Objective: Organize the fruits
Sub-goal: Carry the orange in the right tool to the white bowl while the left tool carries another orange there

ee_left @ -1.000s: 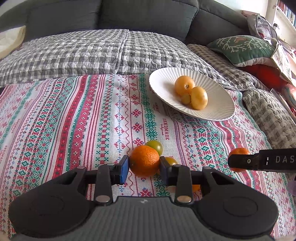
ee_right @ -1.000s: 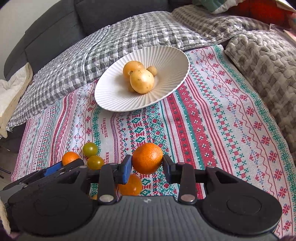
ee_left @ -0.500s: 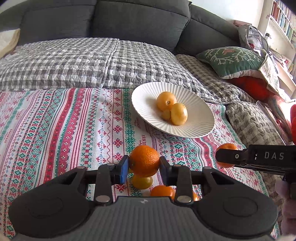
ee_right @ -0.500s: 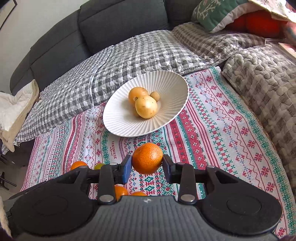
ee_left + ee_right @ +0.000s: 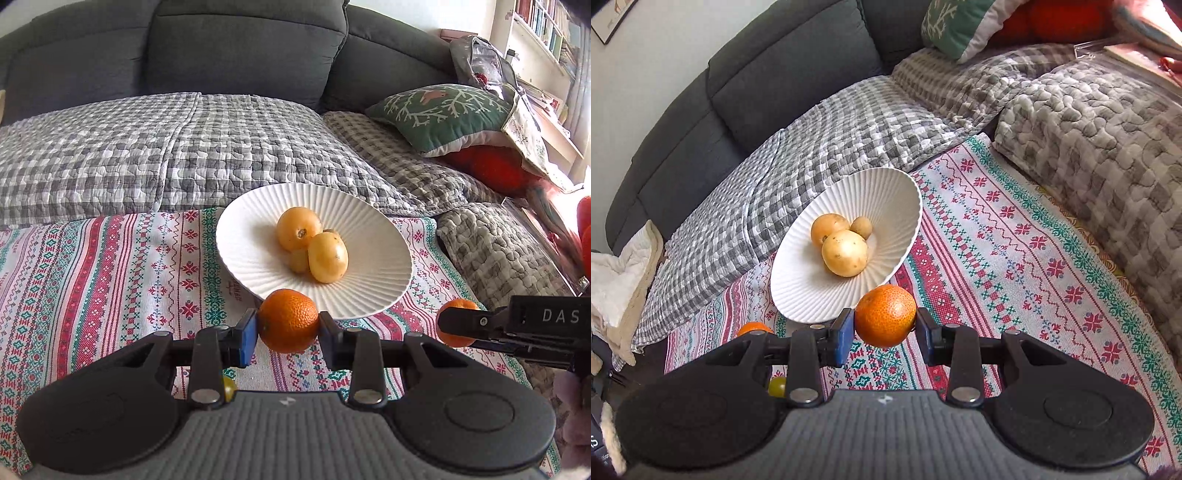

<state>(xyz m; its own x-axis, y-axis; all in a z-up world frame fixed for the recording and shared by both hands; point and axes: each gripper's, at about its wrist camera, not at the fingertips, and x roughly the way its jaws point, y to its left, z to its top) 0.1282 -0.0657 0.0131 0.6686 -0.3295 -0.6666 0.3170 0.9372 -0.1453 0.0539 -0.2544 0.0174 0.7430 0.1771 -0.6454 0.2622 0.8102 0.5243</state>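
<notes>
My left gripper [image 5: 288, 326] is shut on an orange mandarin [image 5: 289, 320], held in the air just before the near rim of the white ribbed plate [image 5: 373, 229]. My right gripper [image 5: 884, 328] is shut on a second mandarin [image 5: 885, 315], also held near the plate [image 5: 897, 195]. The plate holds three yellow fruits [image 5: 327, 256]. In the left wrist view the right gripper [image 5: 458, 323] shows at the right with its mandarin [image 5: 456, 306]. A small green fruit [image 5: 776, 386] lies on the patterned cloth below, partly hidden.
The patterned cloth [image 5: 110, 280] covers the surface in front of a grey sofa [image 5: 240, 48] with a checked quilt [image 5: 166, 147]. A green cushion [image 5: 439, 114] and a quilted throw [image 5: 1089, 122] lie to the right. A third mandarin [image 5: 753, 328] shows at the left.
Both grippers have lifted with their mandarins and moved forward to the plate. The loose fruits on the cloth have dropped mostly out of sight below the grippers.
</notes>
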